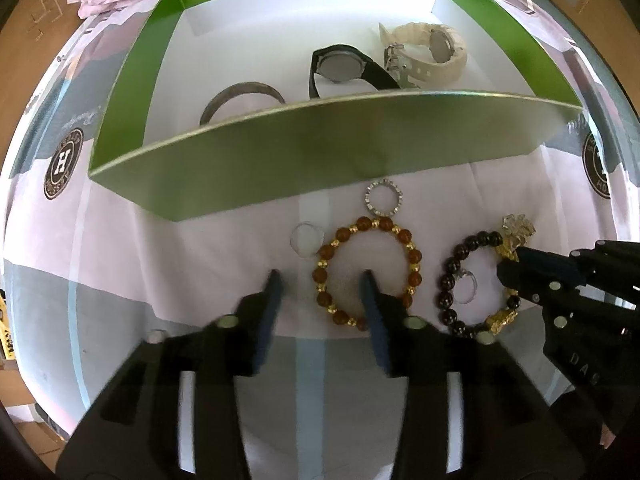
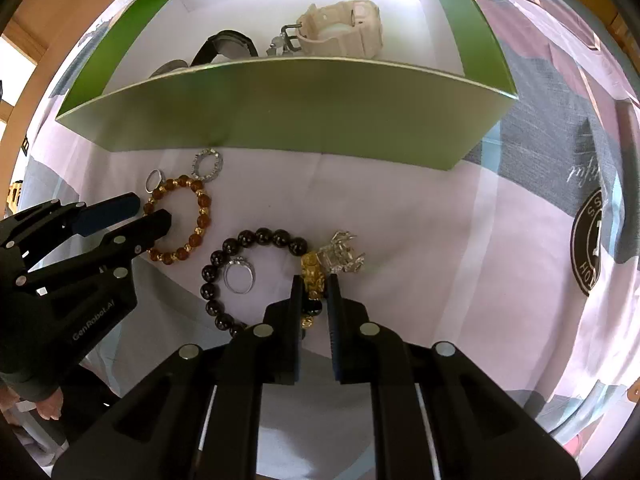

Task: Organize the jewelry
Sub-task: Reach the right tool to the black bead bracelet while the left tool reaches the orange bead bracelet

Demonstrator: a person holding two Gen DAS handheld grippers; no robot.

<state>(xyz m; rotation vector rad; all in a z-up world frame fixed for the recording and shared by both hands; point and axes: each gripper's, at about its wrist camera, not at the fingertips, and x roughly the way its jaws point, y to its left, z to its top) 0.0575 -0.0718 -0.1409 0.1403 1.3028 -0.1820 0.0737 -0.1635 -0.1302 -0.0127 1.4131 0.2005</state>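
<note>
A green box (image 1: 320, 148) (image 2: 280, 108) with a white inside holds a cream watch (image 1: 428, 50) (image 2: 340, 34), a black watch (image 1: 344, 68) (image 2: 228, 50) and a grey bangle (image 1: 240, 98). On the cloth lie a brown-and-gold bead bracelet (image 1: 366, 274) (image 2: 180, 220) and a black bead bracelet (image 1: 472, 280) (image 2: 248, 272) with gold charms. My left gripper (image 1: 322, 280) (image 2: 154, 210) is open, straddling the brown bracelet's left side. My right gripper (image 2: 316, 284) (image 1: 510, 264) is shut on the black bracelet at its gold charm (image 2: 312, 276).
A sparkly ring (image 1: 383, 199) (image 2: 207, 165) lies by the box front. A thin ring (image 1: 306, 239) (image 2: 154, 180) lies left of the brown bracelet. Another ring (image 1: 466, 286) (image 2: 239, 276) lies inside the black bracelet. A silver ornament (image 1: 518, 226) (image 2: 342, 258) touches it.
</note>
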